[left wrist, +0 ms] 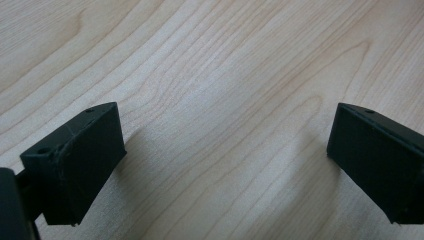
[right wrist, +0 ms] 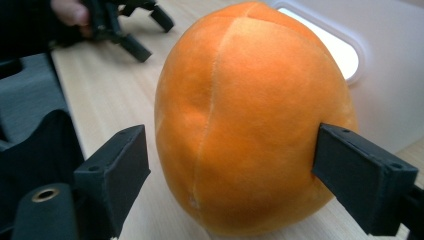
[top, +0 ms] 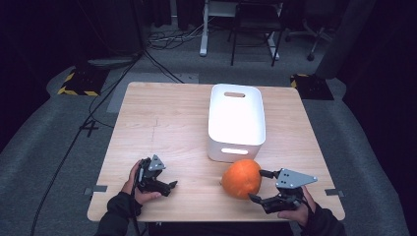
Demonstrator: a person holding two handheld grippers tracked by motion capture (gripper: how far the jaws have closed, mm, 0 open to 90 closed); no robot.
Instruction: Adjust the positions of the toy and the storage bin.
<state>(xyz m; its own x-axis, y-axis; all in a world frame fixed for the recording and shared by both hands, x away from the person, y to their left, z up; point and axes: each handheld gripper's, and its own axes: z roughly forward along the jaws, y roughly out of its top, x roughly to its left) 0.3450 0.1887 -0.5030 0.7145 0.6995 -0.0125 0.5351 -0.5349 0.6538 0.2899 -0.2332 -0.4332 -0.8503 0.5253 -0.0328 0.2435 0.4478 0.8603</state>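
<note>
1. A round orange plush ball with stitched seams (top: pixel 241 178) rests on the pale wooden table (top: pixel 162 123), near its front edge and just in front of the white rectangular plastic bin (top: pixel 236 120).

2. The right gripper (top: pixel 259 186), held in the person's right hand (top: pixel 294 215) at the table's near right corner, points toward the ball from the side, its black jaws spread wide.

3. In the right gripper view, the ball (right wrist: pixel 250 115) sits between those two jaws. The right-side pad (right wrist: pixel 362 172) lies against or just at the ball's fuzzy surface, while the left-side pad (right wrist: pixel 117 165) stands a little clear of it. The ball's underside rests on the wood, and it shows no dent where the pad meets it.

4. The bin's near wall, with its slot-shaped handle cutout (right wrist: pixel 325 42), rises right behind the ball.

5. The left gripper (top: pixel 172 185) lies low over the table at the near left, held in the person's left hand (top: pixel 137 184), well apart from the ball.

6. In the left gripper view, its jaws are spread, with bare wood grain (left wrist: pixel 225 100) between them and nothing gripped.
</note>
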